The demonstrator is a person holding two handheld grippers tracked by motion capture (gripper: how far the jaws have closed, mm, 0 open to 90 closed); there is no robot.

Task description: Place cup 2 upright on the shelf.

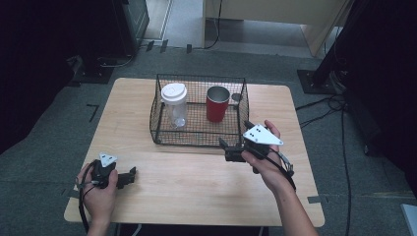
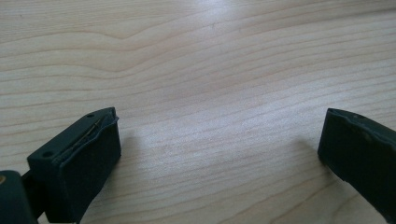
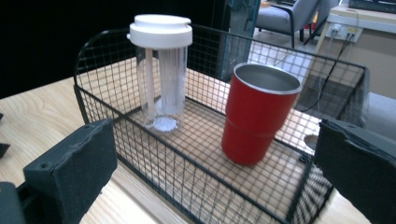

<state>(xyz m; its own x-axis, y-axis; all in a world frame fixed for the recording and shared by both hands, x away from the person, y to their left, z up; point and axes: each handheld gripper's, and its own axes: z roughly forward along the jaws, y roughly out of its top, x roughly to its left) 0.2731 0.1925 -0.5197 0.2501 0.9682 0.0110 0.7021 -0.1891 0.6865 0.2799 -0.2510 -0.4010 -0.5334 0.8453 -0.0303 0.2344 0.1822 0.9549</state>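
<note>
- The right gripper (image 1: 231, 150), held in the person's right hand (image 1: 265, 157), hangs just outside the near wall of a black wire-mesh basket (image 1: 196, 135); its jaws stand wide apart and hold nothing.
- Straight ahead of those jaws, inside the basket, a red metal tumbler with a bare steel rim (image 3: 259, 114) stands upright and open-topped. From where the gripper points, this looks like the thing being lined up.
- Further ahead and to the left of the jaws in the right gripper view stands a clear plastic bottle with a white lid (image 3: 161, 70), also upright and set well apart from the tumbler, which leaves room for a jaw on either side of the red cup.
- The basket's wall stands between the jaws and the tumbler, so a grasp would likely have to come over the rim, not through the mesh.
- The left gripper (image 1: 129, 177) lies low on the pale wooden table (image 2: 210, 70), well away from the basket, jaws spread wide over bare wood with nothing between them, seemingly parked.
</note>
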